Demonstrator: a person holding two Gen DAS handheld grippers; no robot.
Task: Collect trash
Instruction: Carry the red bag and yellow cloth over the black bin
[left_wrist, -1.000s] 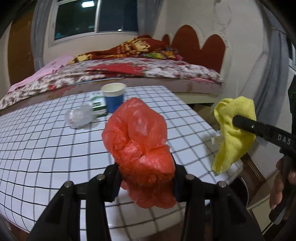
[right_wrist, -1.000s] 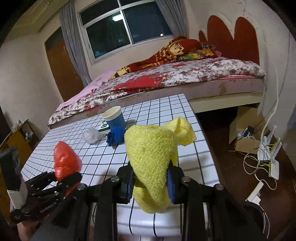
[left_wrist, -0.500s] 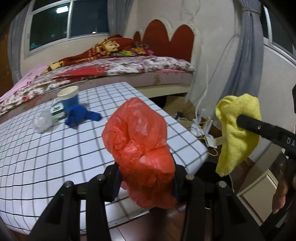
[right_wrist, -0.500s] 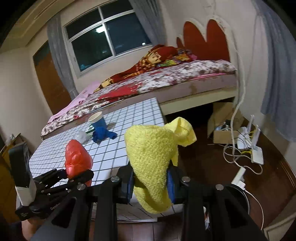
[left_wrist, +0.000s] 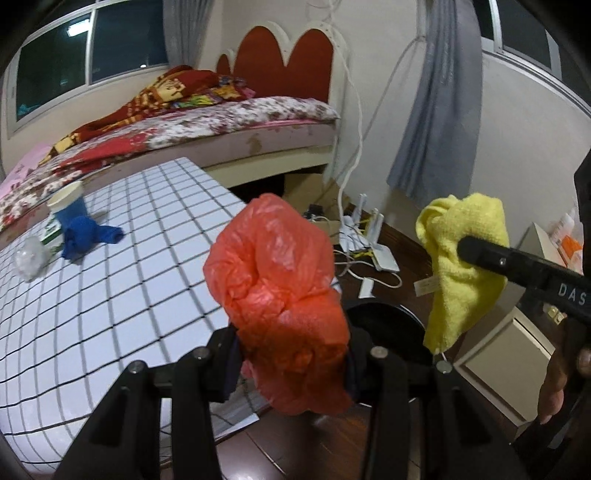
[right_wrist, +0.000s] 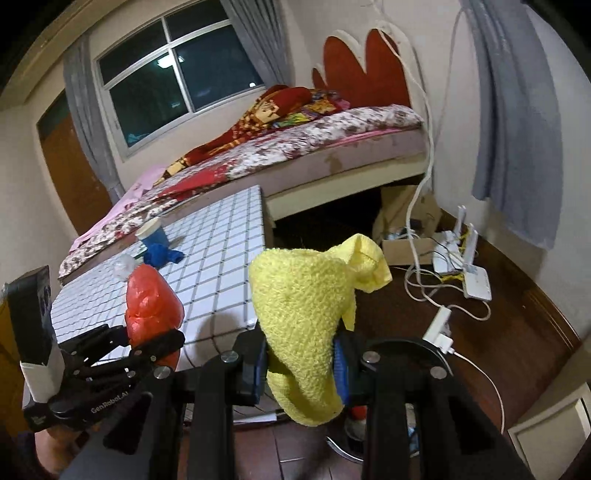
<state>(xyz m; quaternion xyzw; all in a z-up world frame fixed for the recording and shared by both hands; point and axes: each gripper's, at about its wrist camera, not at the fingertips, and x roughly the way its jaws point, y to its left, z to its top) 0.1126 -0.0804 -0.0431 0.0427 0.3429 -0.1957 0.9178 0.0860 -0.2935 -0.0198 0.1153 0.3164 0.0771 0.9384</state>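
A crumpled red plastic bag (left_wrist: 273, 288) is pinched in my left gripper (left_wrist: 291, 354), which is shut on it just past the table's right edge. A yellow cloth (right_wrist: 303, 314) hangs from my right gripper (right_wrist: 301, 369), shut on it. In the left wrist view the yellow cloth (left_wrist: 461, 258) dangles at the right from the right gripper (left_wrist: 480, 254). The right wrist view has the red bag (right_wrist: 151, 306) and left gripper (right_wrist: 159, 339) at lower left. A round black bin (left_wrist: 391, 314) stands on the floor beneath both loads, its rim (right_wrist: 406, 345) partly hidden.
The checkered table (left_wrist: 110, 295) carries a blue cloth (left_wrist: 85, 236), a blue paper cup (left_wrist: 68, 206), a small green box (left_wrist: 51, 230) and a clear crumpled wrapper (left_wrist: 29, 258). Routers (right_wrist: 461, 258), a power strip (right_wrist: 439, 325) and cables lie on the floor. A bed stands behind.
Both grippers have swung right, off the table and out over the floor, carrying the red bag and the yellow cloth. The black bin has come into view below them.
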